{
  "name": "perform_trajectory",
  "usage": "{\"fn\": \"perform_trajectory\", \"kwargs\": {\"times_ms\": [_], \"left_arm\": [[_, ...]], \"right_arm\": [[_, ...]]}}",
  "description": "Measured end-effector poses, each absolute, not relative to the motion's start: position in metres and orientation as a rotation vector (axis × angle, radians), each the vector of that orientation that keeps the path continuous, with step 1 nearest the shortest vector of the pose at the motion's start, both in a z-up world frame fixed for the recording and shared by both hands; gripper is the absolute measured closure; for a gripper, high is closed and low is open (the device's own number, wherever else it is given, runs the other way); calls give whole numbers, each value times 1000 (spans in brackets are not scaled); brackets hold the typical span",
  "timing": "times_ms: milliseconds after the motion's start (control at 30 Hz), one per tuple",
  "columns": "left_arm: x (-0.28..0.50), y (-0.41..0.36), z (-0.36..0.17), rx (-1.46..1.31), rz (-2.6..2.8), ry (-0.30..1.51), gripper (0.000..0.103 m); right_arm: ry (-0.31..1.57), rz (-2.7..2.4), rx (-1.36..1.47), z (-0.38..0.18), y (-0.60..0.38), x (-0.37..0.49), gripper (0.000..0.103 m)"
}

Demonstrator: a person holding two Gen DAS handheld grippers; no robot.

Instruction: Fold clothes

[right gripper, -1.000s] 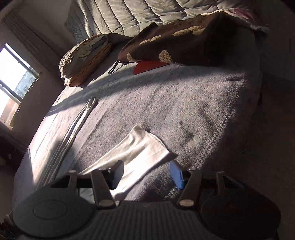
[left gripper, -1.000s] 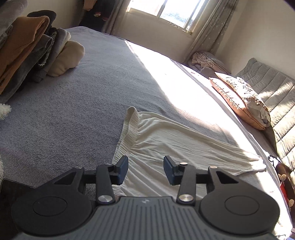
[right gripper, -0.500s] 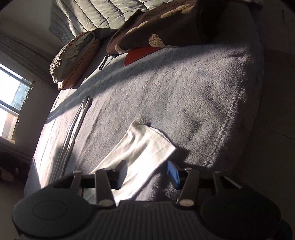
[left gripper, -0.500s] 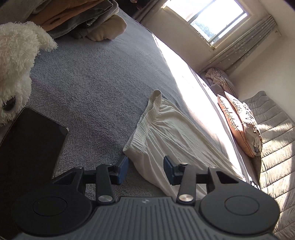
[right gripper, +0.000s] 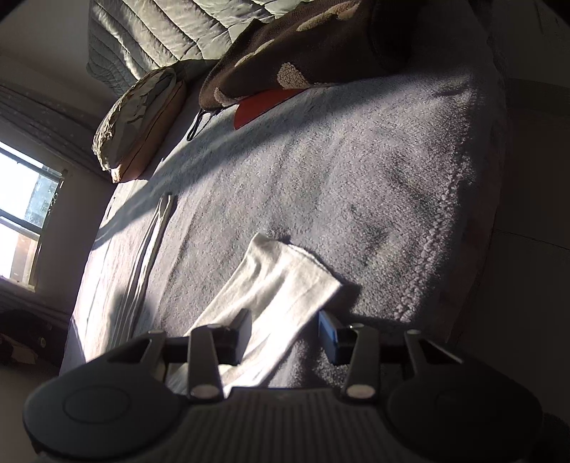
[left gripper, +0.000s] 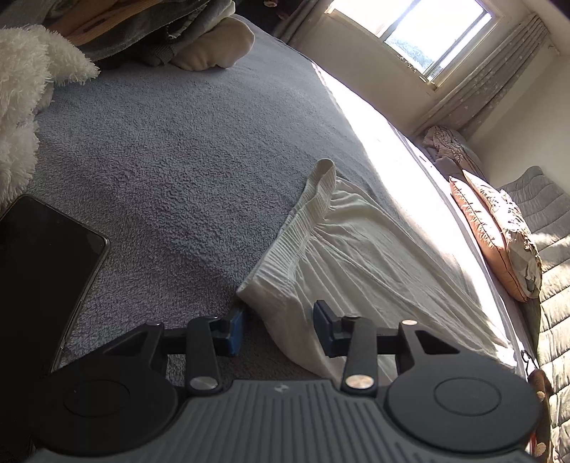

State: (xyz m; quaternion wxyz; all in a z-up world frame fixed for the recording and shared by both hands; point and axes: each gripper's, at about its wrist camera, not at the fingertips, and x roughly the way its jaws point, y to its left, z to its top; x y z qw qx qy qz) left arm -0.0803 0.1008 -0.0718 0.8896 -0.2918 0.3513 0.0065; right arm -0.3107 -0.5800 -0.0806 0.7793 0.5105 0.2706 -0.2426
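Note:
White trousers lie flat on the grey bedspread, their ribbed waistband towards me in the left wrist view. My left gripper is open, its jaws on either side of the waistband's near corner, just above the bed. In the right wrist view one trouser leg end lies near the bed's edge. My right gripper is open, with the leg's cuff between its jaws. The other leg stretches away to the left.
A black phone and a white plush toy lie at the left. Stacked folded clothes are at the far left. Pillows and a grey quilt are at the head. A brown blanket and a red item lie beyond the leg.
My left gripper has slid back and left from over the trousers to the waistband's near corner. My right gripper has crept forward around the leg's cuff. Both jaws stay open.

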Motion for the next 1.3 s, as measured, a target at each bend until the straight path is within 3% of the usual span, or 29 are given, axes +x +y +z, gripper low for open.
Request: {"fn": "perform_trajectory", "kwargs": {"times_ms": [167,467,633,1033,1300], "left_arm": [[-79,103,-73,-601,37,718,73],[-76,109,-74,-623,56,711,88],[-79,110,-69,-619,49,692,91],[-86,111,-41,-657,-9,563,92],[-72,103,-20,-661,-27,531,93]], "right_arm": [[571,-527,1151,-83,-582,-312,60],[578,-621,1147,-82,-584,-307,77],[597,-664,1110,-81,-583,-302,101],[322,-609,902,-43,-573,-299,102],[258,-547,814,-17,-582,-244,102]]}}
